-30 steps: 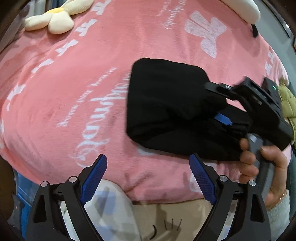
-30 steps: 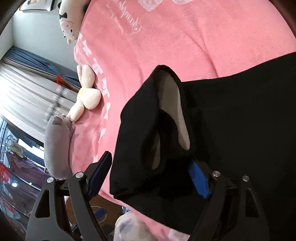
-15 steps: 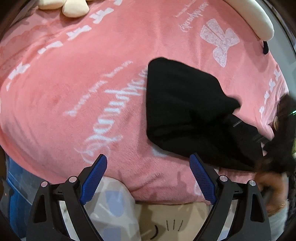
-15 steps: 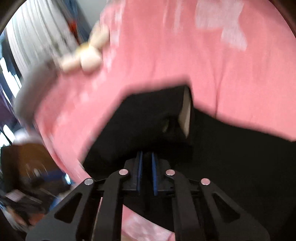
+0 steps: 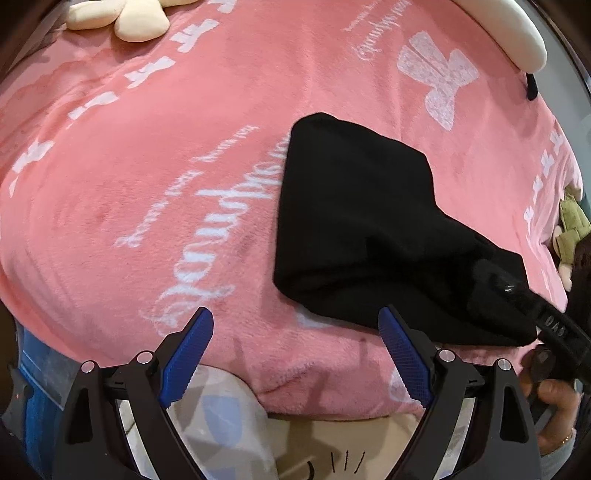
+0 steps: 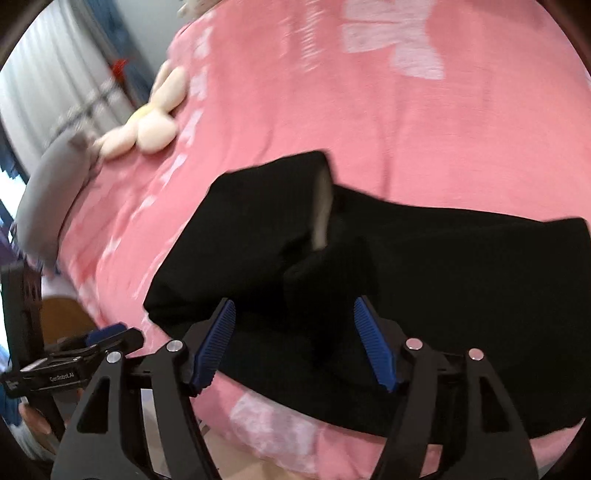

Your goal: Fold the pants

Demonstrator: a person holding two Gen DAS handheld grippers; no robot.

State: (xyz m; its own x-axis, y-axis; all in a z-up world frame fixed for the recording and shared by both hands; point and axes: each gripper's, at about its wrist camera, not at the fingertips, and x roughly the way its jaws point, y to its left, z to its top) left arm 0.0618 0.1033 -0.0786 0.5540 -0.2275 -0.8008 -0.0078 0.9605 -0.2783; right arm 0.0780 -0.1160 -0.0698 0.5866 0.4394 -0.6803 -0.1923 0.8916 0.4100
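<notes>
The black pants [image 5: 362, 221] lie folded in a bundle on the pink blanket [image 5: 166, 166], right of centre in the left wrist view. My left gripper [image 5: 295, 350] is open and empty, near the bed's front edge, left of the bundle. In the right wrist view the pants [image 6: 424, 277] fill the middle, with a pale inner lining [image 6: 322, 214] showing at a fold. My right gripper [image 6: 293, 343] is open just above the near edge of the pants, holding nothing. Its body shows at the right edge of the left wrist view [image 5: 532, 306].
A cream plush flower [image 5: 125, 16] lies at the far left of the bed; it also shows in the right wrist view [image 6: 147, 125] next to a grey plush [image 6: 48, 199]. A white pillow [image 5: 517, 33] and a green plush [image 5: 572, 229] sit at the right.
My right gripper was shut on the pants half a second ago and has now opened and let go. The pants bundle has settled on the blanket. The left gripper stays open.
</notes>
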